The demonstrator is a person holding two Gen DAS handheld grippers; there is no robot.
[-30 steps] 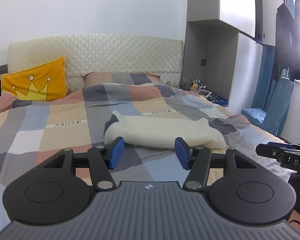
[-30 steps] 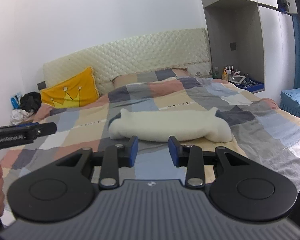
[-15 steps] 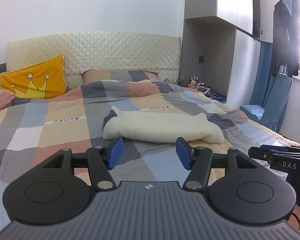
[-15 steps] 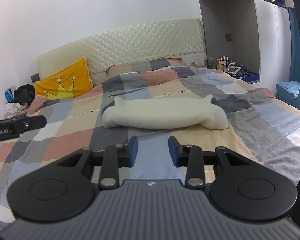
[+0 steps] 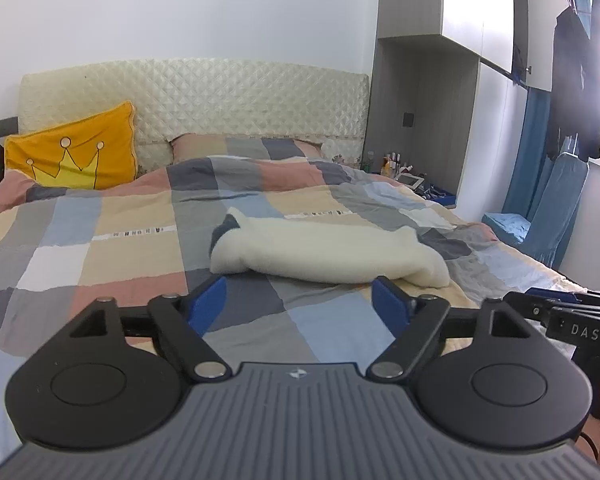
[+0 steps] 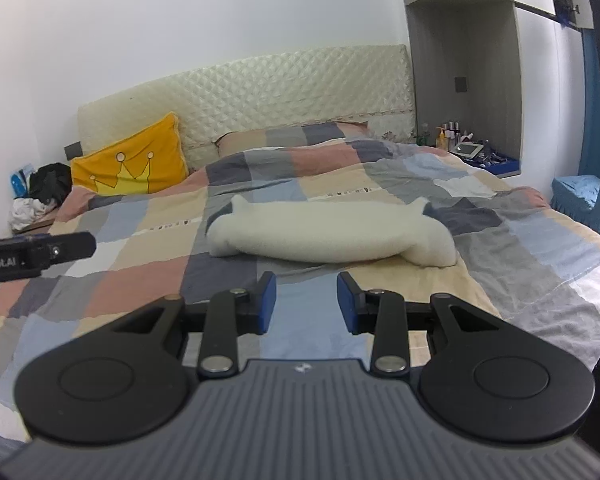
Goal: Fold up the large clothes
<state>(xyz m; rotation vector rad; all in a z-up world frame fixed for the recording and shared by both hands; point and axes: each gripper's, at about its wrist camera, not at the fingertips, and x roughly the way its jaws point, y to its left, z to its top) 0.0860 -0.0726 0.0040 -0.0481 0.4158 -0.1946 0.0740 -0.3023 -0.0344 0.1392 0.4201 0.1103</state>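
A cream fleece garment (image 5: 324, 252) lies folded into a long roll across the middle of the patchwork bed (image 5: 100, 264); it also shows in the right wrist view (image 6: 332, 236). My left gripper (image 5: 299, 308) is open and empty, held above the near part of the bed, short of the garment. My right gripper (image 6: 306, 300) is open and empty, also short of the garment. Each gripper's body shows at the edge of the other's view: the right one (image 5: 572, 316) and the left one (image 6: 36, 256).
A yellow crown cushion (image 5: 76, 152) leans on the quilted headboard (image 5: 220, 96). A niche with bottles (image 6: 460, 140) and a tall cabinet stand to the right of the bed. Dark clothes (image 5: 576, 92) hang by the window. A blue chair (image 5: 548, 216) stands at the right.
Both grippers have drawn back and risen a little from the garment. The left jaws have opened wider. The garment has not moved.
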